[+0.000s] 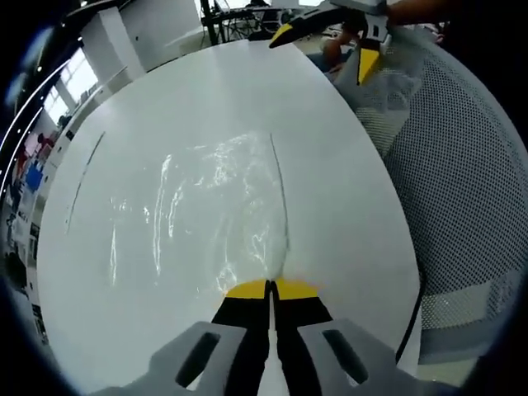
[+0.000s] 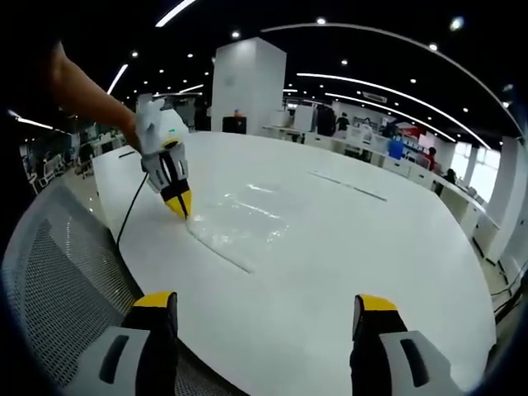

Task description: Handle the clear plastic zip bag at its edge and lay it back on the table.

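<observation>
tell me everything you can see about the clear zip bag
The clear plastic zip bag is thin, see-through film, wrinkled and glinting under the lights, and looks empty. It lies mostly flat on the white table. A straight seam or zip strip runs along one side, seen as a long ridge in the right gripper view. The left gripper is shut on the bag's edge at the end of that strip. The right gripper is open and apart from it.

No text — nothing legible.
</observation>
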Tool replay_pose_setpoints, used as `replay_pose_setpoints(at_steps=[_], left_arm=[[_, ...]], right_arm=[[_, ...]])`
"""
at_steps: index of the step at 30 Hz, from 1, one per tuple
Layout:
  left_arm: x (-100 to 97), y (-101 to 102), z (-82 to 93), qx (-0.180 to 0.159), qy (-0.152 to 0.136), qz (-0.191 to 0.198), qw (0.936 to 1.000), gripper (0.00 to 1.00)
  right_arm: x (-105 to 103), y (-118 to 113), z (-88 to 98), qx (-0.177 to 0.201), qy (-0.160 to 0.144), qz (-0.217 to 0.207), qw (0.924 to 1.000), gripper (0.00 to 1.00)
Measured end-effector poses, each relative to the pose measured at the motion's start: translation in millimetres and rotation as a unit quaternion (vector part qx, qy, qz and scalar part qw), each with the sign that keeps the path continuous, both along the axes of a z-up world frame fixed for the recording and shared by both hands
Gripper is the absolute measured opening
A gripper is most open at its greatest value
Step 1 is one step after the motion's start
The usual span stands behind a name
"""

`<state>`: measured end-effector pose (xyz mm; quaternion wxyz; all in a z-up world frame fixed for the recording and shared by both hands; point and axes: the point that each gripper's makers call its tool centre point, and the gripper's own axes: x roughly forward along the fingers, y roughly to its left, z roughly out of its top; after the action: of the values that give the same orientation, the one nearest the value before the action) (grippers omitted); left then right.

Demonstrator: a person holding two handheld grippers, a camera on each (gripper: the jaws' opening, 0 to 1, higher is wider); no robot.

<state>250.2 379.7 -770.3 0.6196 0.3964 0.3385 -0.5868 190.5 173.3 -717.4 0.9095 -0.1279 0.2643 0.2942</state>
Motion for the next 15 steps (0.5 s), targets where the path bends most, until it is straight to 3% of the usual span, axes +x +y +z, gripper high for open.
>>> replay_pose_setpoints(at_steps=[15], left_arm=[[5.8, 3, 17.2, -0.001, -0.031, 0.013, 0.9994, 0.00]], right_arm=[[1, 9, 10.2, -0.020, -0.022, 0.029, 0.9991, 0.94]])
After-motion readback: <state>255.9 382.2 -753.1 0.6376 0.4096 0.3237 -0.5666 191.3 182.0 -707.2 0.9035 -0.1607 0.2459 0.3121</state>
